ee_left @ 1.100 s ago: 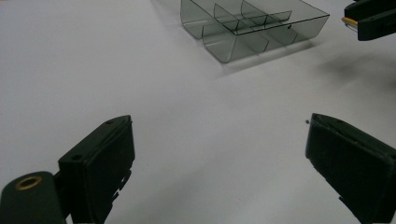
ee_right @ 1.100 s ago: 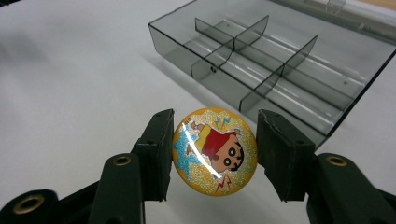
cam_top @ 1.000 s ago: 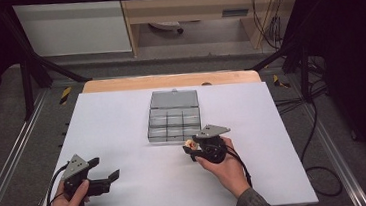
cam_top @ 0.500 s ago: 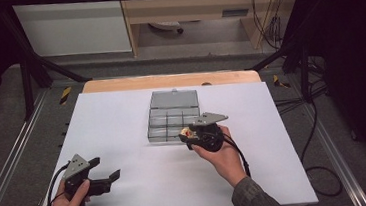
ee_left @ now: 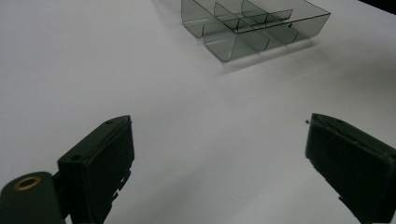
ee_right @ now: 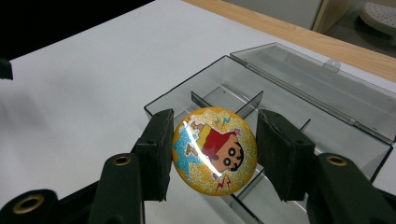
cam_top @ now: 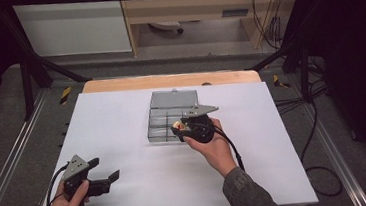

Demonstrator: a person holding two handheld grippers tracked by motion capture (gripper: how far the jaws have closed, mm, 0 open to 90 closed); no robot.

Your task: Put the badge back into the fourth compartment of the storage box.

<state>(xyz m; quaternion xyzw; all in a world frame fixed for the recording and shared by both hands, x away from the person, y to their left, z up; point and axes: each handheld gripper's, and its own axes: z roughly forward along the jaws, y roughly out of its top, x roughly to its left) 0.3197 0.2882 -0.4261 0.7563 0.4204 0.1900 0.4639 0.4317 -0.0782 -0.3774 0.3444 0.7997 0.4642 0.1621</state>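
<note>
**Badge poised over the divided box**

At the table's near left, the left gripper (cam_top: 99, 178) rests low with its jaws spread wide on nothing, parked clear of the work. Toward the middle, the right gripper (ee_right: 212, 156) clamps a round glittery cartoon badge (ee_right: 214, 150) by its edges, above the near compartments of the open clear box (cam_top: 165, 119), likely for dropping in.

White table (cam_top: 122, 118), wooden edge (cam_top: 169, 80) (far side), cables (cam_top: 317, 116) right
</note>
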